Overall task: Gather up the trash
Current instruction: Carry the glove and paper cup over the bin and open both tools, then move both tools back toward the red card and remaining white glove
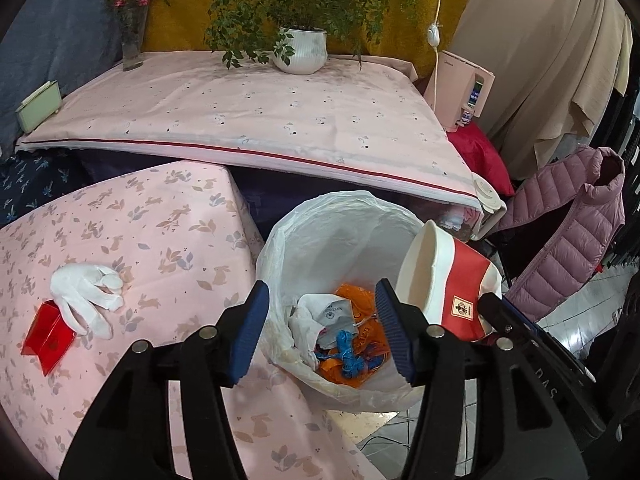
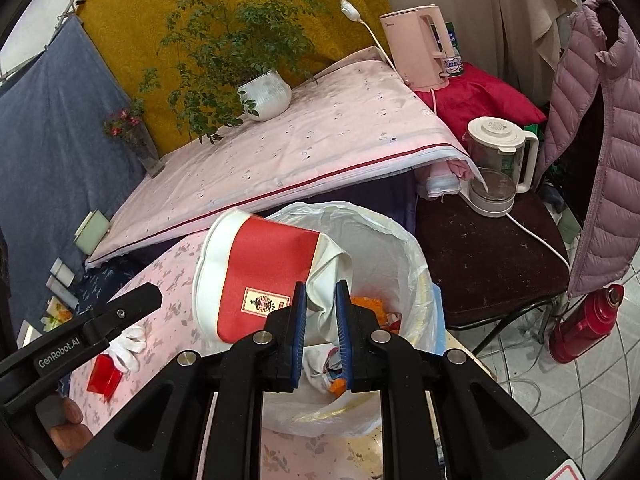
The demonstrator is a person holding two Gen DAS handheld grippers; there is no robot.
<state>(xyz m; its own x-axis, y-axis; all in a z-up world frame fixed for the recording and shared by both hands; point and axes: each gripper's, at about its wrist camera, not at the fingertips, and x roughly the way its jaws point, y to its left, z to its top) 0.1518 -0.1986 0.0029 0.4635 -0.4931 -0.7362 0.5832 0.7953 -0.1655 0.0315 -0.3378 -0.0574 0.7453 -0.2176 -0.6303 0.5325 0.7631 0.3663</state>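
A red and white paper cup over the bin

The right hand-held gripper [image 2: 320,312] pinches the crushed end of the red and white paper cup [image 2: 260,276], low in the middle, above the lined trash bin [image 2: 400,240]. The left hand-held gripper [image 1: 320,332] is wide open, holding nothing. At lower left, a white glove [image 1: 86,292] and small red box [image 1: 48,336] lie on the table [image 1: 160,224].

The left wrist view looks forward and down from close above the white plastic-lined trash bin [image 1: 340,280], with the pink rabbit-print tablecloth [image 1: 120,240] at its left. The right wrist view looks down on the same bin [image 2: 384,248] from nearby, angled further right, taking in the white glass kettle [image 2: 498,164] and tiled floor [image 2: 560,380]. Both share the far green potted plant [image 1: 300,52] [image 2: 266,94].
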